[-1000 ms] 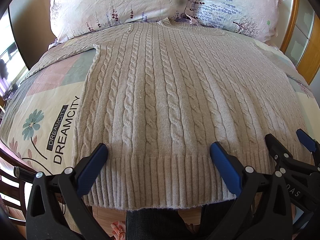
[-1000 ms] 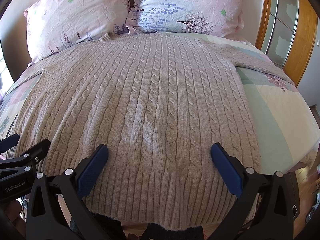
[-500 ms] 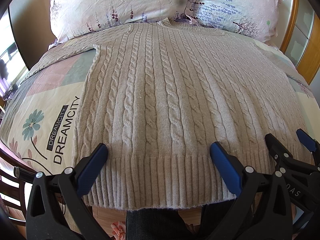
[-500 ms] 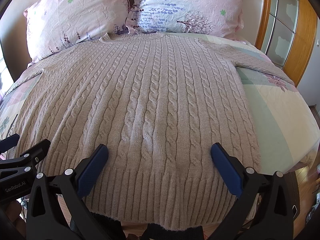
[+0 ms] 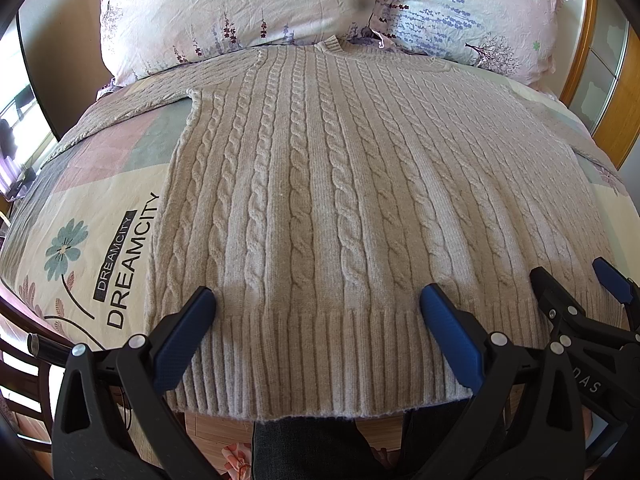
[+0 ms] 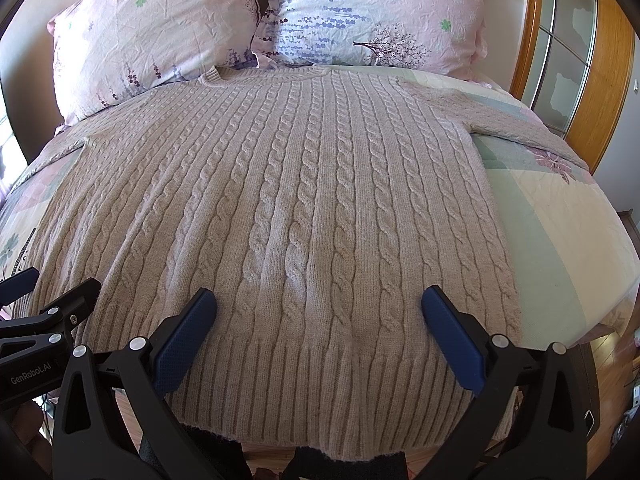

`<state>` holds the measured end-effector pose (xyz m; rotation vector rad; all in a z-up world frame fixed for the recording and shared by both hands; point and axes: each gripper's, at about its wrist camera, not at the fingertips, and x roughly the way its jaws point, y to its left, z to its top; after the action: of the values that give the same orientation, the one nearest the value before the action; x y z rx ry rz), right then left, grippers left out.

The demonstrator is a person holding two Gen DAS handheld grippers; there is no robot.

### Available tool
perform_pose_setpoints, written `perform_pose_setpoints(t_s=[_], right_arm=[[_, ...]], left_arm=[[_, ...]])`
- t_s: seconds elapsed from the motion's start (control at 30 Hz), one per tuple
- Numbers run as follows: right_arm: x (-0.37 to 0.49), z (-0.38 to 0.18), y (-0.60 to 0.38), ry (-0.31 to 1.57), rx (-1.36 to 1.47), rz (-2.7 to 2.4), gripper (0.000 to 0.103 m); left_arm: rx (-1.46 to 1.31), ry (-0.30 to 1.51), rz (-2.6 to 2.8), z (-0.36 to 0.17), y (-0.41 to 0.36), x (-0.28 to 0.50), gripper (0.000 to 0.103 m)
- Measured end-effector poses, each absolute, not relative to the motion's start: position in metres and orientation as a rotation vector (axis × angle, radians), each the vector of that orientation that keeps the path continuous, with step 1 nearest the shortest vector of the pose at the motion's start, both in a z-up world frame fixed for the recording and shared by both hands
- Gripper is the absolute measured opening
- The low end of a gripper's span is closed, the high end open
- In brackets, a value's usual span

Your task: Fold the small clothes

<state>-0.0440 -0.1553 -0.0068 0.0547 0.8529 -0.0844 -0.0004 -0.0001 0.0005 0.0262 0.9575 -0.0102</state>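
A beige cable-knit sweater (image 5: 332, 184) lies flat and face up on the bed, collar toward the pillows, ribbed hem at the near edge; it also shows in the right wrist view (image 6: 304, 200). Its sleeves spread out to both sides. My left gripper (image 5: 318, 300) is open, hovering over the left part of the hem. My right gripper (image 6: 319, 300) is open, hovering over the right part of the hem. Neither holds anything. Each gripper shows at the edge of the other's view: the right gripper (image 5: 580, 280) and the left gripper (image 6: 56, 284).
Two floral pillows (image 5: 240, 12) (image 6: 380, 12) lean at the head of the bed. The patterned bedsheet (image 5: 100, 240) shows left and right (image 6: 560, 220) of the sweater. A wooden frame (image 6: 612, 60) stands at the right. Dark trousers (image 5: 312, 448) and floor lie below the near bed edge.
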Motion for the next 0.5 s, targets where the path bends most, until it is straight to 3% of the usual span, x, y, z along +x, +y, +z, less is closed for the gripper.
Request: perform_pose_setpoints(t_s=[0.5], right_arm=[[-0.0432, -0.0083, -0.1564, 0.859, 0.051, -0.077, 0.102]], left_arm=[[0.026, 0.968, -0.01, 0.0006, 0.0001, 0.0005, 0.101]])
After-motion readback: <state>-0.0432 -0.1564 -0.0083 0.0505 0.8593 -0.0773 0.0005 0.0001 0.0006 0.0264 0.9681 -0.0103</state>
